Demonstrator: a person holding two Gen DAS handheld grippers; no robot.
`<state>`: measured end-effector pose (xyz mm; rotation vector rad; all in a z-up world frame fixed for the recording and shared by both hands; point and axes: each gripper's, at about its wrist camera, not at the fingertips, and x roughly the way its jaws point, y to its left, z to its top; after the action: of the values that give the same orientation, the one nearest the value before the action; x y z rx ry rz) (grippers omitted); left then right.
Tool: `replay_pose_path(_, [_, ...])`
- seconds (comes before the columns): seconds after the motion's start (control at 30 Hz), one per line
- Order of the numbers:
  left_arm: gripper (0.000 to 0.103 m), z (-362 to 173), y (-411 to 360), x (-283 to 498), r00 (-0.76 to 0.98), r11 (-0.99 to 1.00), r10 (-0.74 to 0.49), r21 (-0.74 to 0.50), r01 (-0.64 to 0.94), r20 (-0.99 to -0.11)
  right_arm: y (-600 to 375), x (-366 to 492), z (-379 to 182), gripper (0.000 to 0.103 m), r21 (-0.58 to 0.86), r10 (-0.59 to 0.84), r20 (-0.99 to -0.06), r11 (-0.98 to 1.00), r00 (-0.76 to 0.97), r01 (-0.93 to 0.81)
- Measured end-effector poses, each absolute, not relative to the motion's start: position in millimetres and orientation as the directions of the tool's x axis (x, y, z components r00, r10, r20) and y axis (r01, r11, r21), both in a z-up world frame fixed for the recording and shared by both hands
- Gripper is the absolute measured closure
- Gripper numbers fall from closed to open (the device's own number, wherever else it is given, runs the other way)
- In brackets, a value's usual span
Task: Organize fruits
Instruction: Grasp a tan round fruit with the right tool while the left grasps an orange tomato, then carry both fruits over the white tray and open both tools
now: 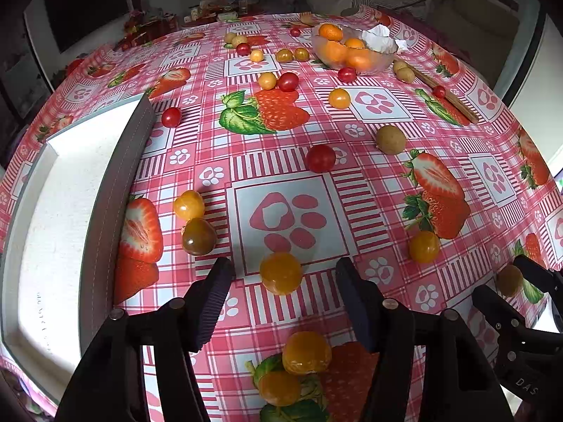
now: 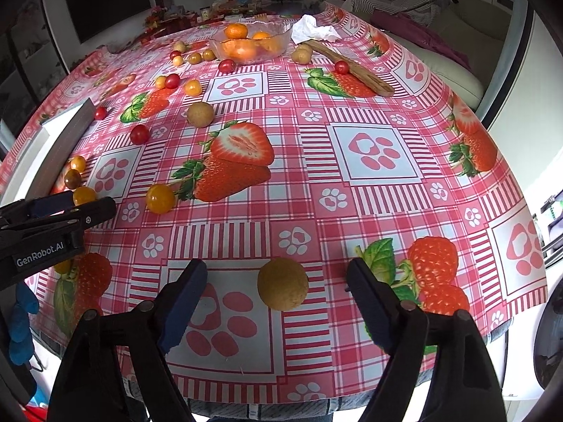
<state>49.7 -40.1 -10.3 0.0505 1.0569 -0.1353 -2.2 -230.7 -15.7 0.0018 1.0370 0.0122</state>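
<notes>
My left gripper is open, its fingers on either side of a yellow cherry tomato on the tablecloth. My right gripper is open around a tan longan near the table's front edge. The right gripper also shows at the right of the left wrist view, the left gripper at the left of the right wrist view. Several red and yellow tomatoes and longans lie scattered, such as a red tomato and a longan. A glass bowl at the back holds oranges.
A white box with grey walls stands on the left. A wooden stick and crumpled tissue lie near the bowl. Two more yellow tomatoes lie under the left gripper. The table's front edge is close to the right gripper.
</notes>
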Motion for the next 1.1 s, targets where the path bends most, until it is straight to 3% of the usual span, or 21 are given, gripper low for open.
replay_pose_path(0.07, [0.068,-9.9,-40.6,50.0,0.499,0.990,-0.089,-0.019,0.143,-0.862,-228.1,-3.7,-14.4,0.036,0.004,0.017,-0.856,1.000,0.517,-0.026])
replay_pose_path(0.1, [0.078,-9.6,-40.8,49.9,0.503,0.989,-0.093,-0.021,0.146,-0.860,-226.3,-4.4,-13.4,0.050,0.000,0.018,-0.853,0.999,0.521,-0.035])
replay_pose_path(0.13, [0.078,-9.7,-40.2,50.2,0.505,0.989,-0.096,-0.025,0.146,-0.858,-224.3,-5.3,-12.2,0.067,0.000,0.025,-0.849,0.999,0.527,-0.047])
replay_pose_path(0.17, [0.078,-10.0,-38.7,50.1,0.508,0.989,-0.104,-0.034,0.145,-0.855,-222.6,-5.9,-11.4,0.074,0.000,0.027,-0.847,0.999,0.531,-0.052])
replay_pose_path(0.43, [0.079,0.3,-23.8,36.9,0.529,0.983,-0.174,-0.113,0.145,-0.831,-241.3,-8.7,-7.5,0.075,0.191,0.173,-0.840,0.981,0.515,-0.019])
replay_pose_path(1.1, [0.079,32.4,64.8,9.5,0.628,0.993,-0.103,-0.117,0.019,-0.771,-196.3,-0.3,25.4,0.075,0.250,0.273,-0.815,0.961,0.511,-0.114])
